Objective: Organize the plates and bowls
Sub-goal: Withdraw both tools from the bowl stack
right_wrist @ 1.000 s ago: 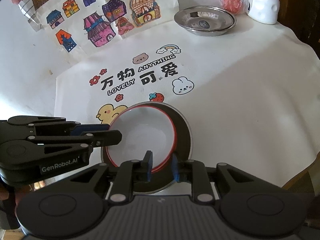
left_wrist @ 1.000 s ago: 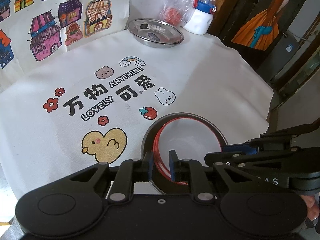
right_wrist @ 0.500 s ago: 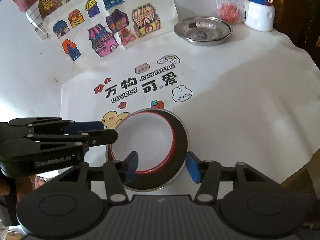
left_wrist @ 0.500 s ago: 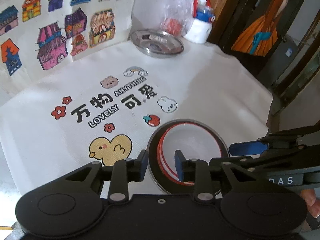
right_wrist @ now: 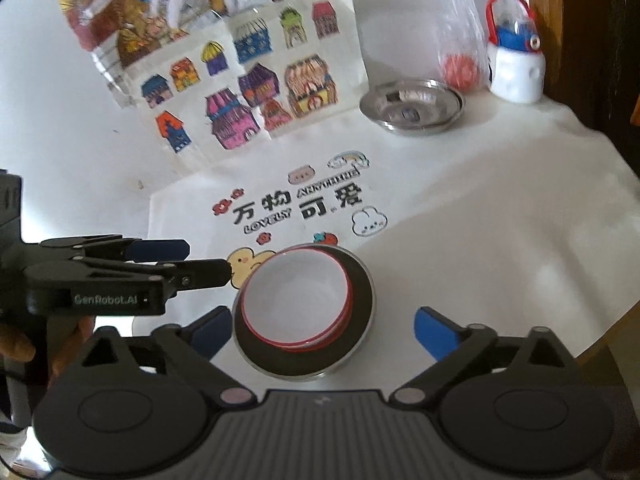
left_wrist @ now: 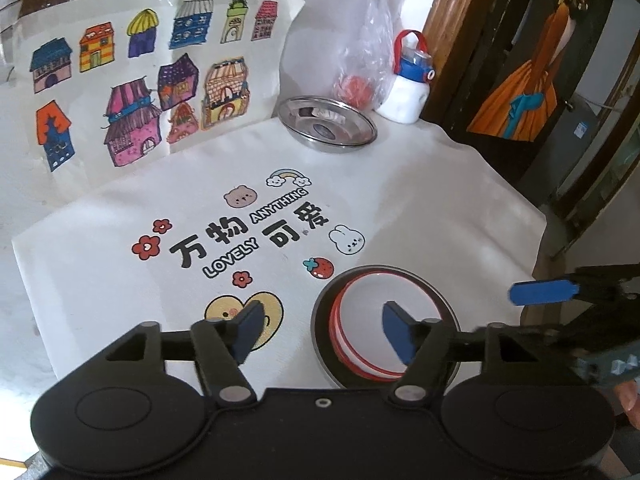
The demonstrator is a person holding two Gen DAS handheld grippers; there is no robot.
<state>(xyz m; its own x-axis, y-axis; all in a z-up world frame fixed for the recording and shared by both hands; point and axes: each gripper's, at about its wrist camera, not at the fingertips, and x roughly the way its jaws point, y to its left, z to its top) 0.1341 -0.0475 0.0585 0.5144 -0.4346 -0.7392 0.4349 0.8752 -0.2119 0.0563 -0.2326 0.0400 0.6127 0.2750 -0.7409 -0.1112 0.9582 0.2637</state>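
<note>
Nearest, the left gripper [left_wrist: 320, 334] and right gripper [right_wrist: 324, 330] are seen with jaws opening, nothing pressed between the pads. Just beyond them, white red-rimmed bowls [right_wrist: 296, 300] are nested inside a dark plate [right_wrist: 360, 300] on the printed tablecloth [left_wrist: 420, 200]. Far right, a steel plate [left_wrist: 328, 126] is set.

Both tools are matte black, the left gripper [left_wrist: 320, 330] and right gripper [right_wrist: 324, 328] alike, each with blue pads [right_wrist: 434, 332]. Silver pivot screws [left_wrist: 233, 393] glint; white "GenRobot.AI" lettering [right_wrist: 106, 300] marks the side.
</note>
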